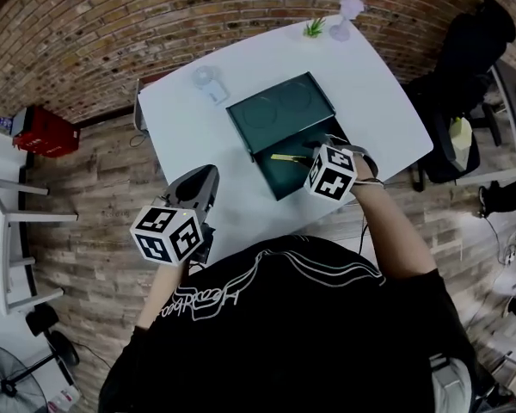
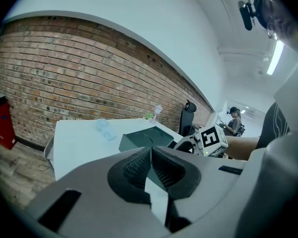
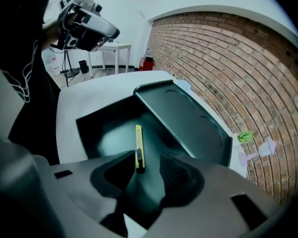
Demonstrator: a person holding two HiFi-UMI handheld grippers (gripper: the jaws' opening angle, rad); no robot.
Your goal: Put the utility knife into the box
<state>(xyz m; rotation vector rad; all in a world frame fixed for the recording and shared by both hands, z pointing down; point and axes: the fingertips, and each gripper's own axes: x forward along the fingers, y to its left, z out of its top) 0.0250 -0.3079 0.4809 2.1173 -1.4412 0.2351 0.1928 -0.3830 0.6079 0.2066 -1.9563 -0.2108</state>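
Two grippers show above a white table [image 1: 189, 114], set apart from each other. At the far left of the head view a red crate [image 1: 43, 132] sits on the wooden floor, well away from the table.

Next comes the left gripper [image 1: 208, 175], held over the table's near left edge. In the left gripper view its jaws [image 2: 151, 152] stand together, the ribbed pads meeting at the tips with nothing between them. A small clear object [image 1: 208, 83] lies on the table further back.

In the middle of the table stands the dark green box [image 1: 279, 183], open, with its lid [image 1: 279, 110] tilted back toward the brick wall. The yellow utility knife [image 1: 285, 157] lies flat on the floor of the box, near the hinge side.

The right gripper [image 1: 316, 151] hangs over the box's right part. In the right gripper view its jaws [image 3: 148, 158] stand wide, and the utility knife [image 3: 138, 148] lies below and between them, its dark end closer to the left pad; neither pad presses on it.

Toward the far right corner of the table stand a small green plant [image 1: 314, 28] and a pale lilac object [image 1: 346, 14]. A black chair [image 1: 473, 50] stands beside the table's right side.
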